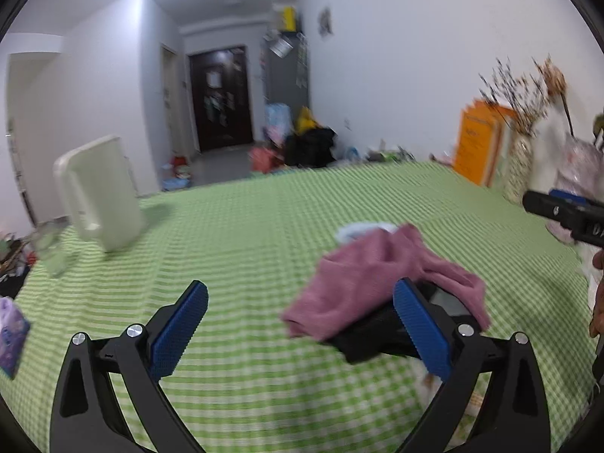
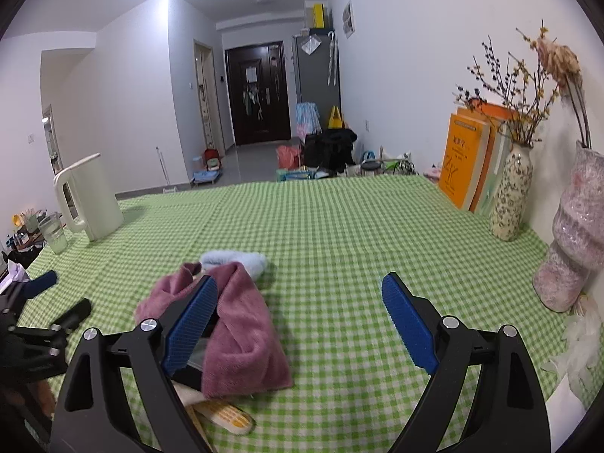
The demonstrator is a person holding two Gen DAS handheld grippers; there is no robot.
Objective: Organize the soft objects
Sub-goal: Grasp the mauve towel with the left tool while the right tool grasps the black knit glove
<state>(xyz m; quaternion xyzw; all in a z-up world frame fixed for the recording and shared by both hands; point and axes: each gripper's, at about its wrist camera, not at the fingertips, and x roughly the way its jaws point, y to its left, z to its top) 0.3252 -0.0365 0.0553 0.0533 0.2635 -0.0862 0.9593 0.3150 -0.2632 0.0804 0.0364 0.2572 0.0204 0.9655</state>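
A mauve towel (image 2: 241,324) lies crumpled on the green checked tablecloth, draped over a dark flat object (image 1: 381,336). A pale blue cloth (image 2: 234,260) lies just behind it, and a white and yellow cloth (image 2: 226,413) sticks out at its near edge. My left gripper (image 1: 298,324) is open, its right finger beside the towel (image 1: 377,275). My right gripper (image 2: 298,321) is also open, with its left finger against the towel. Nothing sits between either pair of fingers. The right gripper (image 1: 566,215) shows at the left wrist view's right edge.
A cream kettle (image 2: 88,200) and a glass cup (image 2: 54,232) stand at the table's far left. Orange books (image 2: 468,162), a patterned vase with dried branches (image 2: 511,192) and a pink wrapped vase (image 2: 573,234) line the right wall. A purple packet (image 1: 11,334) lies at the left edge.
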